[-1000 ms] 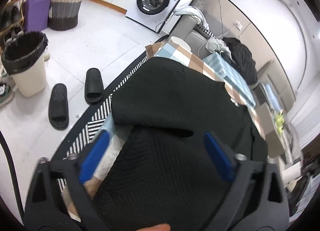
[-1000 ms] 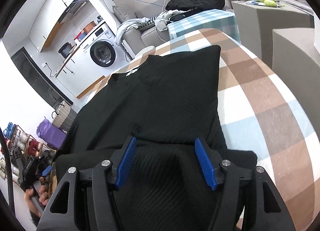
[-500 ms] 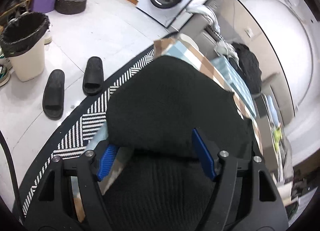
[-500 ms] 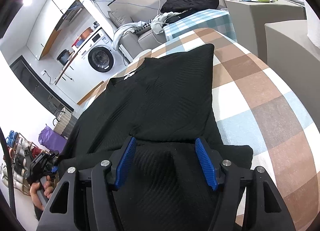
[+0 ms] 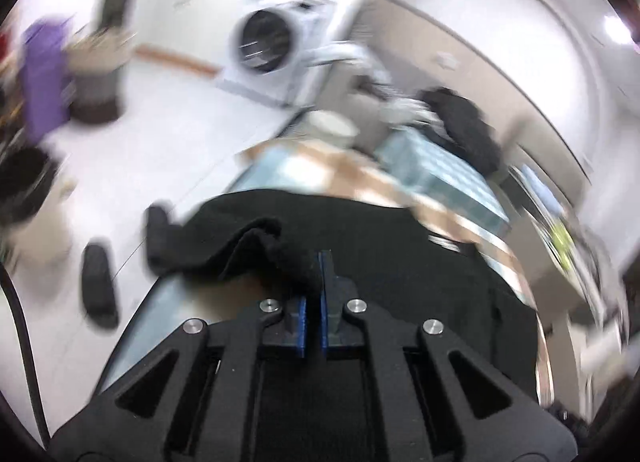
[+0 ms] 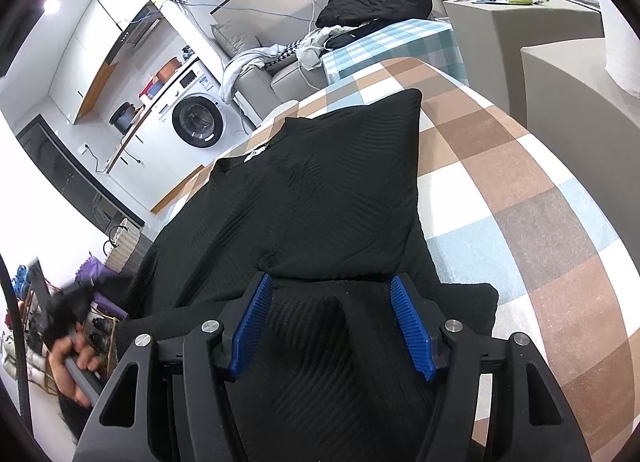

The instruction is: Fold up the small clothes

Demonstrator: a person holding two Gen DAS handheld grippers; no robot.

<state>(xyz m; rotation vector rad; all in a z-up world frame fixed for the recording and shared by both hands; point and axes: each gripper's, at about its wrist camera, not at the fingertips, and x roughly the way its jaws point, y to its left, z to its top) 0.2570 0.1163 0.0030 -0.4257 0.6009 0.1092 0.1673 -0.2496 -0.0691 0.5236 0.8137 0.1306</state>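
Observation:
A black ribbed top point(image 6: 320, 189) lies spread on the checked tablecloth point(image 6: 520, 221), its right side folded inward. In the blurred left wrist view, my left gripper point(image 5: 320, 262) is shut on a bunched edge of the black top point(image 5: 256, 242) and holds it lifted above the cloth. The same gripper shows small and blurred at the far left of the right wrist view, gripped by a hand point(image 6: 76, 354). My right gripper point(image 6: 330, 282) stands open over the top's near hem. Its blue pads point(image 6: 412, 326) are well apart, with a low ridge of fabric between them.
A washing machine point(image 6: 198, 121) stands beyond the table, with a woven basket point(image 5: 96, 77) and a purple bag point(image 5: 40, 73) on the floor. Black slippers point(image 5: 98, 286) lie left of the table. A clothes pile point(image 6: 372, 1) tops the sofa; a grey block point(image 6: 560, 73) stands on the right.
My left gripper has closed on the top's edge, then risen and swung across with the fabric, blurring its view. The right gripper has stayed in place, equally open.

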